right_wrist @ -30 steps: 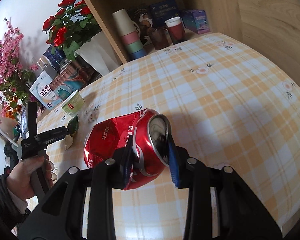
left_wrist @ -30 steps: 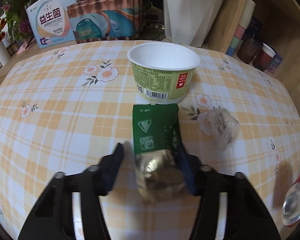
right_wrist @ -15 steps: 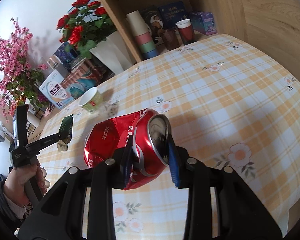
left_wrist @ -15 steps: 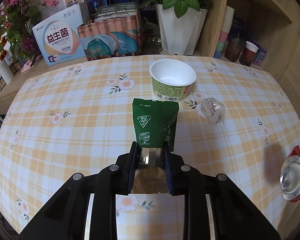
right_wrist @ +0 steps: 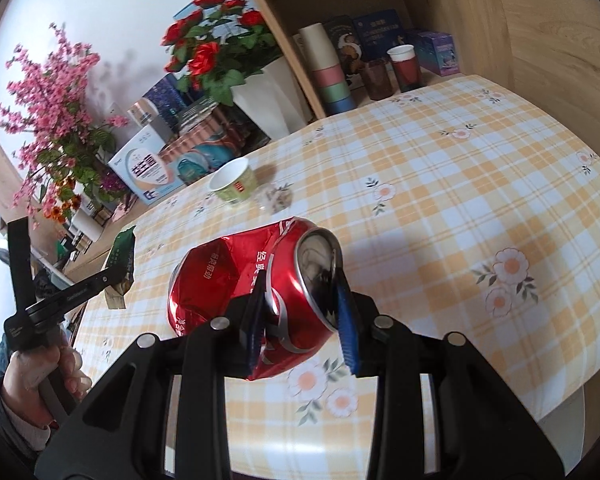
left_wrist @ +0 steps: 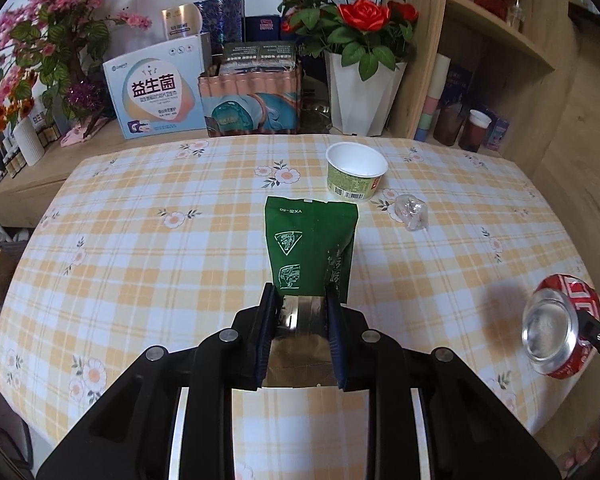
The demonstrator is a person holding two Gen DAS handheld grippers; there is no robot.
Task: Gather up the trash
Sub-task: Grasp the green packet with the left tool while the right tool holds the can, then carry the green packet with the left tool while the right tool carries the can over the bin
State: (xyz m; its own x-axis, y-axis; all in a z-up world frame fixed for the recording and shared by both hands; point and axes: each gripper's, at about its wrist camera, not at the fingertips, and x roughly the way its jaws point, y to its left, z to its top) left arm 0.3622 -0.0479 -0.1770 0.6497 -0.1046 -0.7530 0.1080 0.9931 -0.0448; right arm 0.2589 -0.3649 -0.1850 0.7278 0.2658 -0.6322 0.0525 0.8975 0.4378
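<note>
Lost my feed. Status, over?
Left claw shut on green packet. Right claw shut on crushed can. Cup, plastic wad remain on table.

You are in a lived-in home, at a dining or living-room table (left_wrist: pixel 148 240) under a yellow-and-white checked cloth printed with flowers. At twelve o'clock a white vase of red roses (left_wrist: pixel 360 92) stands against a wooden shelf unit (left_wrist: pixel 496 40). At eleven o'clock sit a probiotics box (left_wrist: pixel 156 98) and a patterned tin (left_wrist: pixel 252 104); at ten o'clock, a pink blossom arrangement (left_wrist: pixel 40 40). At one o'clock, stacked pastel cups (left_wrist: pixel 434 96) and drinking cups (left_wrist: pixel 474 130) fill the shelf.
</note>
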